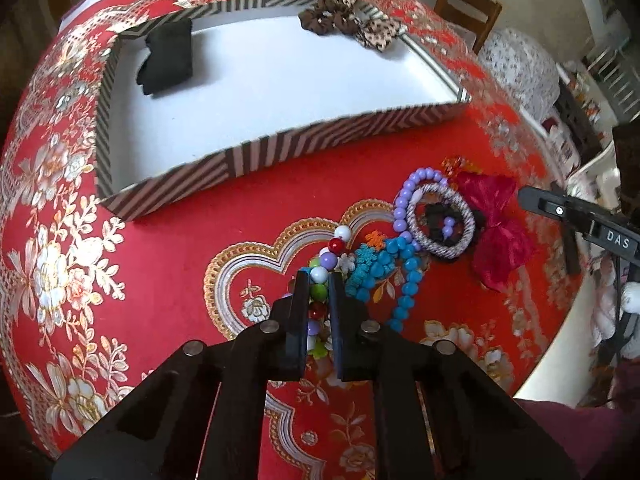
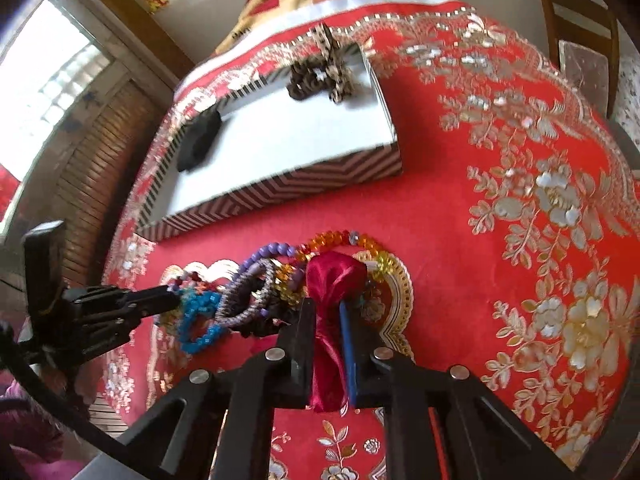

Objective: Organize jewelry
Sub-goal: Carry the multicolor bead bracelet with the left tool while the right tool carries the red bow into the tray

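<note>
Jaws: left gripper (image 1: 319, 280) pinches bead bracelet (image 1: 325, 265), right gripper (image 2: 328, 304) clamps bow (image 2: 332, 300); floral tablecloth (image 1: 160, 248).

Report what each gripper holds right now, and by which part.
Left gripper: shut on the multicolored bead bracelet, gripping one side of its loop. Right gripper: shut on the red satin bow, pinched at its narrow middle.

Red floral tablecloth (image 1: 168, 208), brown-striped white-floored box (image 1: 280, 148), crimson satin bow (image 1: 496, 224), turquoise beads (image 1: 404, 280)
</note>
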The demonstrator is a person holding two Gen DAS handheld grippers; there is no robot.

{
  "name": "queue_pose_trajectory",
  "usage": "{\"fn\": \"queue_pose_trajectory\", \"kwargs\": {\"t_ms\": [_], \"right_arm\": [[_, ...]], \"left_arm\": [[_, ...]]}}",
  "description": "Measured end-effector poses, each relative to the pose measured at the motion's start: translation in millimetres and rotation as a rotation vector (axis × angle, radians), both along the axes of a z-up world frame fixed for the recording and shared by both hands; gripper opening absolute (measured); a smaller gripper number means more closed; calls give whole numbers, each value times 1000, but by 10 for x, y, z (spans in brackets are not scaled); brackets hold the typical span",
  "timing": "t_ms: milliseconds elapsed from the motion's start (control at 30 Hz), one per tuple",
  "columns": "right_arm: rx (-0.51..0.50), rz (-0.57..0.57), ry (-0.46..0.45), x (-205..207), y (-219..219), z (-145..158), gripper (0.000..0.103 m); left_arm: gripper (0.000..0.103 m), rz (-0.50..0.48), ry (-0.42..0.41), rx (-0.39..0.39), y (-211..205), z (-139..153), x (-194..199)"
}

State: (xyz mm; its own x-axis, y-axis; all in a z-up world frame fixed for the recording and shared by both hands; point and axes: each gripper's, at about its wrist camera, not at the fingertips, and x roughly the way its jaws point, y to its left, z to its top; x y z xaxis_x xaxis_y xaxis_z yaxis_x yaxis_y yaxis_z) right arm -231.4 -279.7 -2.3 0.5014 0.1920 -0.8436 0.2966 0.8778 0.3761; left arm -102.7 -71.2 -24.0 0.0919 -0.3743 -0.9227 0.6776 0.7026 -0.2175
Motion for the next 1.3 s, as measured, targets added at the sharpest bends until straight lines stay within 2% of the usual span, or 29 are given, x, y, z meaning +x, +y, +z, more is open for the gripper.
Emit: {"fn": "queue_pose_trajectory", "kwargs": {"t_ms": [167,300,367,400,467,567,600,667,767,1033,1300], "right_arm": [[-21,27,-63,-97,-20,255,9],[-9,30,-50,-113,-60,246,8],[-46,48,-19,-102,-21,197,10],[-54,50,-3,-122,-9,166,13],[-27,38,29,-123,3,43,44],[27,28,41,-74,25,-95,46],[20,33,49,-41,51,-141,46],[22,47,60,5,95,-238,22],[48,54,56,-28,85,-272,11],[57,44,-93,-168,-166,331,10],[24,63,-183,192,-159,678,10]], "left_arm": [[8,44,-6,-57,140,257,82],[8,75,-35,-85,190,463,96],[8,84,-54,-93,200,544,108],[8,87,-59,-98,212,573,113],[8,93,-66,-104,231,615,127],[8,97,-72,-106,231,655,130],[8,97,-76,-104,224,660,128],[8,99,-77,-100,218,672,118],[8,108,-78,-108,241,718,123],[8,140,-122,-150,277,983,292],[8,180,-187,-143,191,1087,559]]}}
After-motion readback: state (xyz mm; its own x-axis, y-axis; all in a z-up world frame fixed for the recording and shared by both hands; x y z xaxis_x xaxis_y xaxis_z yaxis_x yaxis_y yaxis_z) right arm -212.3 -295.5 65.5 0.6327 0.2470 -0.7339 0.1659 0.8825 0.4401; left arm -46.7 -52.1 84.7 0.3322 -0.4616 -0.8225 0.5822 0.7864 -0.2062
